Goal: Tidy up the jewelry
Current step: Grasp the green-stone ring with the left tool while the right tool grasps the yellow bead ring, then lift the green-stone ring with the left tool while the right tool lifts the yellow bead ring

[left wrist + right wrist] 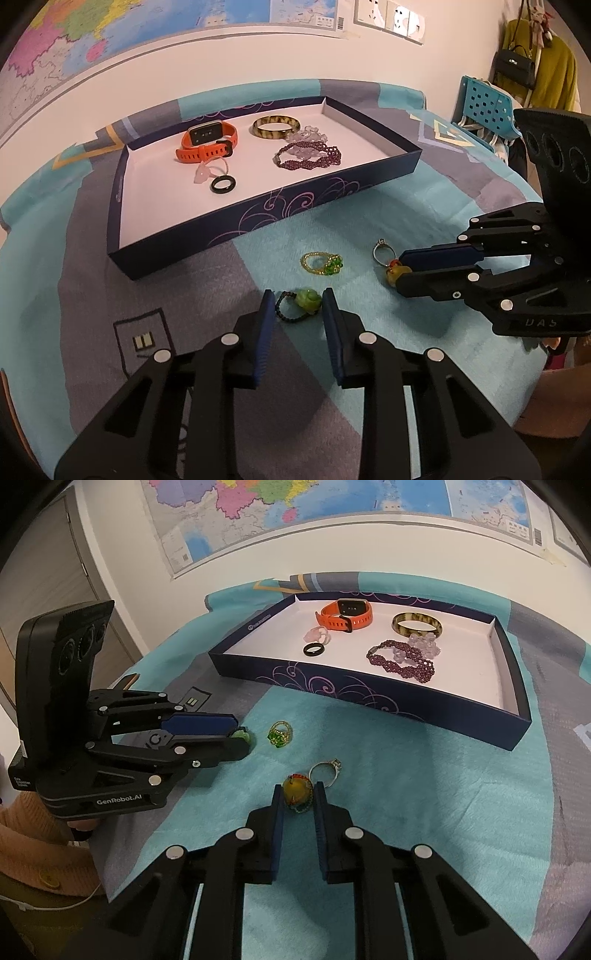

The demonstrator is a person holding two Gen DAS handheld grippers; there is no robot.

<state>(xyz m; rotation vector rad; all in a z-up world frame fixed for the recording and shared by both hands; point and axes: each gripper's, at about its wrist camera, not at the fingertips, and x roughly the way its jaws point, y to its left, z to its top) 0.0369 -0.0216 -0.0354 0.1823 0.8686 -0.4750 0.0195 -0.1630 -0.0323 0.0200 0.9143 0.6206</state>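
We see a wall map (295, 506), cut off at the top, above a counter draped in a teal and grey cloth (369, 206). On it sits a dark blue tray (258, 218) holding an orange watch (207, 142), a bangle (276, 127) and a purple bead bracelet (308, 157). The left claw (297, 306) brackets a green bead ring (308, 300); its right pad touches, the left stands just clear. The right claw (298, 794) is clenched on a yellow bead ring (295, 792), which partly hides a silver ring (325, 771). Between them lies a gold-green ring (321, 263).
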